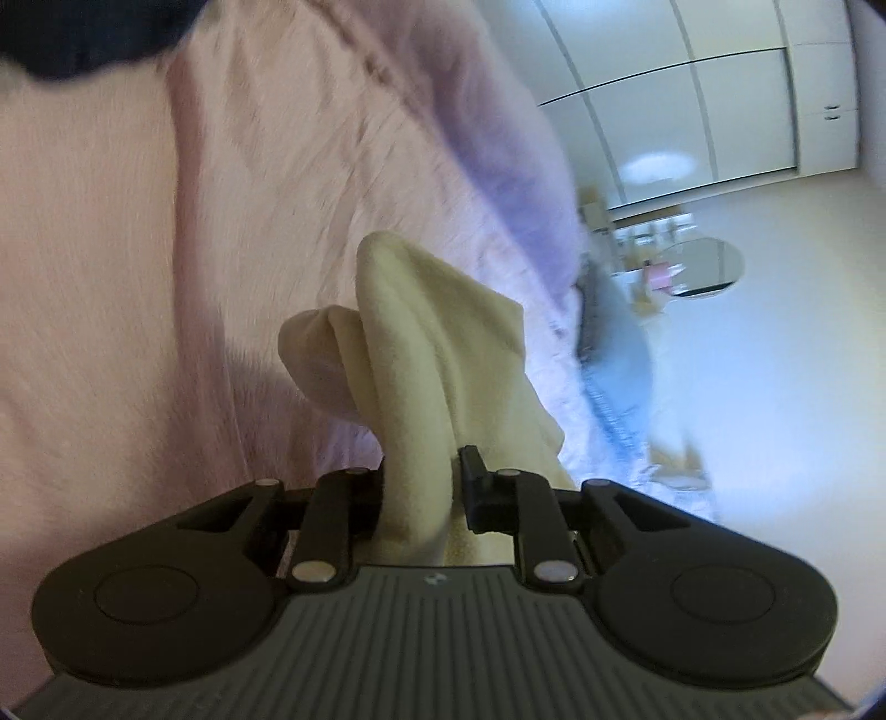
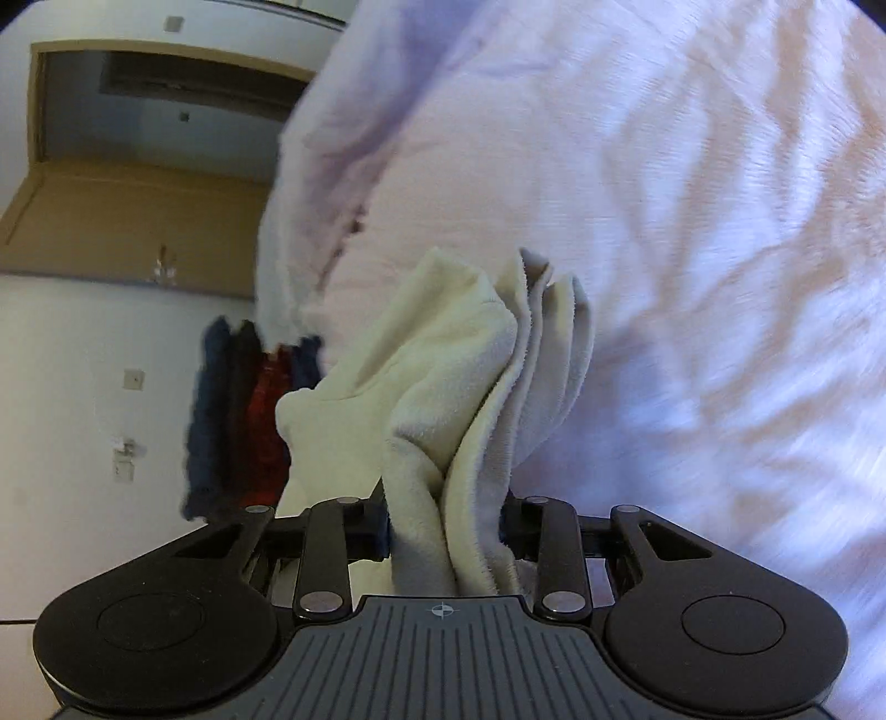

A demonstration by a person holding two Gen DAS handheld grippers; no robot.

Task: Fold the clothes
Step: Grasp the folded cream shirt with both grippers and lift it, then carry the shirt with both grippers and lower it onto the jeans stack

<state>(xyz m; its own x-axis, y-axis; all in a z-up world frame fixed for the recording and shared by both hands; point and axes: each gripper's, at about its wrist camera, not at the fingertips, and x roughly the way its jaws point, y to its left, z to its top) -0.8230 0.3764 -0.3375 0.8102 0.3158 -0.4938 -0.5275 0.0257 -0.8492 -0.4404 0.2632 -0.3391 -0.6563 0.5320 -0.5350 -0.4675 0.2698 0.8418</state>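
My left gripper [image 1: 422,487] is shut on a bunched fold of a cream-coloured fleece garment [image 1: 437,343], which stands up between its jaws. My right gripper [image 2: 443,520] is shut on another bunched part of the same cream garment [image 2: 459,376]. Behind the garment in both views lies a pink fuzzy bedspread [image 1: 166,277], which also fills the right wrist view [image 2: 664,221]. Both views are tilted and blurred by motion.
A dark blue cloth [image 1: 83,33] lies at the top left of the left wrist view. Dark blue and red clothes [image 2: 243,421] lie at the bed edge in the right wrist view. A grey-blue cloth [image 1: 614,332] hangs at the bed edge. White wardrobe doors [image 1: 720,99] stand beyond.
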